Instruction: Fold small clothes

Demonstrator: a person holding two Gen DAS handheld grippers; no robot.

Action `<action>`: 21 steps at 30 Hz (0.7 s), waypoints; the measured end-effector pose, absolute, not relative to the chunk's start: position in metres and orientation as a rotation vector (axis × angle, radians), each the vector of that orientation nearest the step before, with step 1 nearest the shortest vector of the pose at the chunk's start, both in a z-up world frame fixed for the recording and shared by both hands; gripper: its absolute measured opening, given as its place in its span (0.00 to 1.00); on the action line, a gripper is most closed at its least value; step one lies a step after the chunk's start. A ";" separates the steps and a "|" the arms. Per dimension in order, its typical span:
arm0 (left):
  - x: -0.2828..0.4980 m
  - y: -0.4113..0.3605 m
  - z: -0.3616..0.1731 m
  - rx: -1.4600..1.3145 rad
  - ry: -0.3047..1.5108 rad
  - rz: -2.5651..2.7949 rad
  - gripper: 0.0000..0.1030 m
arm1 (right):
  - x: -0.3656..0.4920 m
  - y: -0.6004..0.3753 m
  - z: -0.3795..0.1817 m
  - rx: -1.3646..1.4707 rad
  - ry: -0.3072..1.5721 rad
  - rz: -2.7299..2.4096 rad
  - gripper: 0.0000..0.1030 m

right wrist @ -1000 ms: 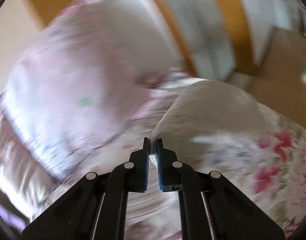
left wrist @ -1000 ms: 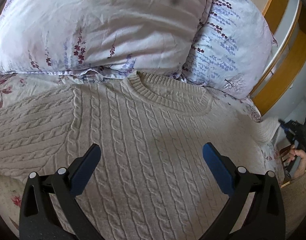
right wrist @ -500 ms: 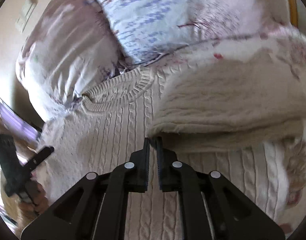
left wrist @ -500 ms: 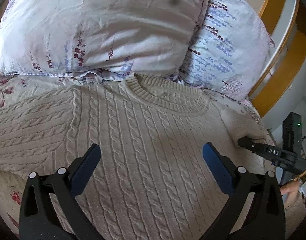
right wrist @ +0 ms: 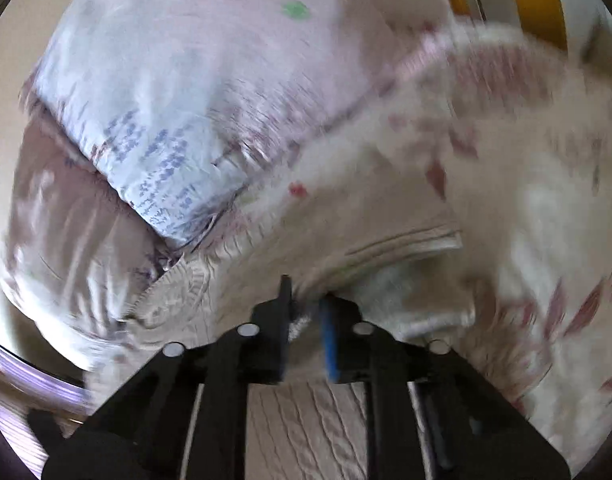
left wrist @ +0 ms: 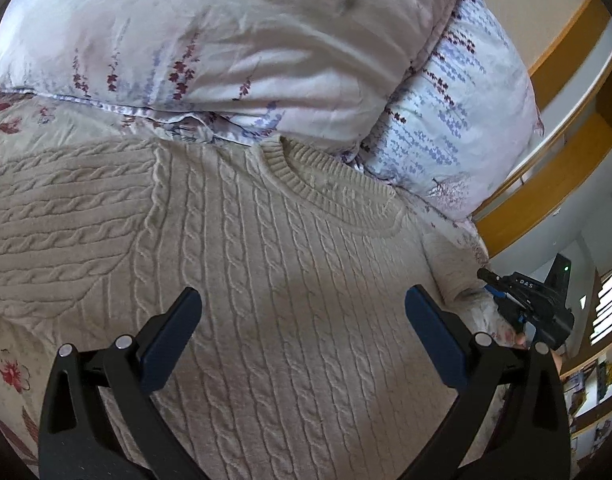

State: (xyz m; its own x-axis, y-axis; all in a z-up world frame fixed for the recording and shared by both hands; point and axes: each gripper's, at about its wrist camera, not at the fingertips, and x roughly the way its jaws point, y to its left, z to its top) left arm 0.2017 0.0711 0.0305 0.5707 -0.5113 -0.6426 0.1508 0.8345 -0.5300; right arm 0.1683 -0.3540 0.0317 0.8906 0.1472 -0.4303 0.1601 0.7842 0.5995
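A cream cable-knit sweater (left wrist: 266, 272) lies flat on the bed, neck toward the pillows. My left gripper (left wrist: 302, 296) hangs open over the chest with nothing between its fingers. One sleeve (left wrist: 46, 216) stretches out to the left. At the sweater's right edge the other sleeve (left wrist: 452, 268) is bunched, and my right gripper (left wrist: 491, 277) has its tip there. In the blurred right wrist view, the right gripper (right wrist: 306, 300) is closing its narrow jaws, with knit sleeve fabric (right wrist: 302, 325) pinched between the pads. The ribbed cuff (right wrist: 406, 245) lies just beyond.
Two floral pillows (left wrist: 226, 40) (left wrist: 458, 120) lie right behind the sweater's neck. A flowered bedsheet (left wrist: 14, 372) shows around the sweater. A wooden bed frame (left wrist: 546, 184) runs along the right. A hand (left wrist: 520, 338) holds the right gripper past the bed's edge.
The right gripper came in from off the bed to the sweater's right edge with the sleeve, then drew back slightly right. The left gripper stayed open over the chest, rolling a little.
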 end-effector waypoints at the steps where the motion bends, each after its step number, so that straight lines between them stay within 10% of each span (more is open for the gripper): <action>1: 0.202 0.073 0.030 -0.462 0.885 -0.405 0.98 | 0.168 -0.341 0.046 0.602 0.450 -0.011 0.10; 6: 0.203 0.078 0.029 -0.557 0.893 -0.446 0.98 | 0.166 -0.252 0.094 0.336 0.353 0.187 0.10; 12: 0.204 0.073 0.027 -0.638 0.929 -0.489 0.93 | 0.198 -0.142 0.041 0.115 0.702 0.493 0.28; 21: 0.221 0.057 0.007 -0.810 1.065 -0.528 0.74 | 0.166 -0.267 0.022 0.638 0.658 0.397 0.44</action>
State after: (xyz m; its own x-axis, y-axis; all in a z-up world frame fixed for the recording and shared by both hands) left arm 0.2213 0.0566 0.0068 0.4074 -0.7258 -0.5542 0.0025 0.6078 -0.7941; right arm 0.1657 -0.2675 0.0222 0.7283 0.5272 -0.4377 -0.1411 0.7405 0.6571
